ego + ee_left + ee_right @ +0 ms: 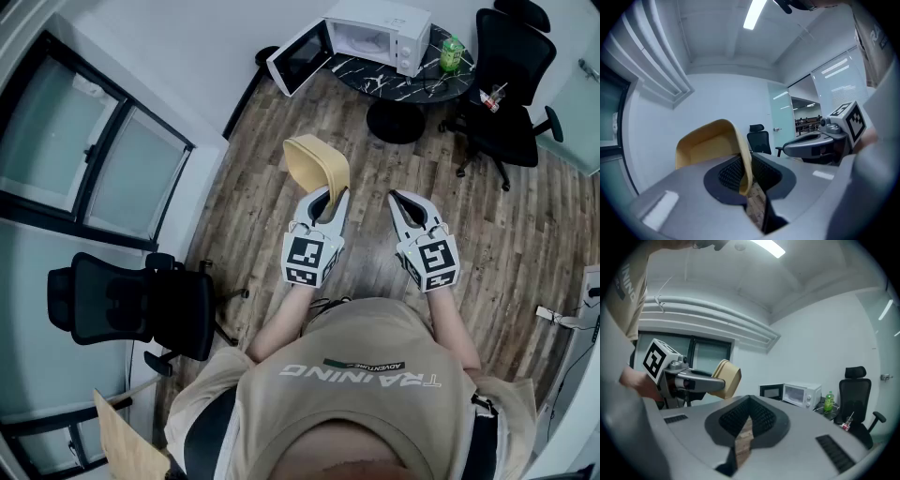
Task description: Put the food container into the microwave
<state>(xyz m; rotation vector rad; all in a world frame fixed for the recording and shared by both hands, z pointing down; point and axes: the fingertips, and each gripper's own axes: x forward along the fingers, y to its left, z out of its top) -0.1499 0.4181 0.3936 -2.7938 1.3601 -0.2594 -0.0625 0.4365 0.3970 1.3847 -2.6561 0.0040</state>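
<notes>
Clearly mid-carry: the left gripper (330,193) clamps the tan food container (317,161) by its wall, aloft, well apart from the open microwave (380,33) on the dark table (412,86). The right gripper (399,198) is closed and empty. Next likely calls for walking closer.

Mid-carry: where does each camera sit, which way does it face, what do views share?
Head view: on the head, steeply down at floor, left gripper, right gripper, open microwave ahead; shirt, forearms show.
Left gripper view: on the left gripper, along jaws shut on the food container; shirt upper right.
Right gripper view: on the right gripper, jaws shut, empty, facing the microwave; hand at left.
Shared: all show the food container; each gripper view shows the other gripper.
</notes>
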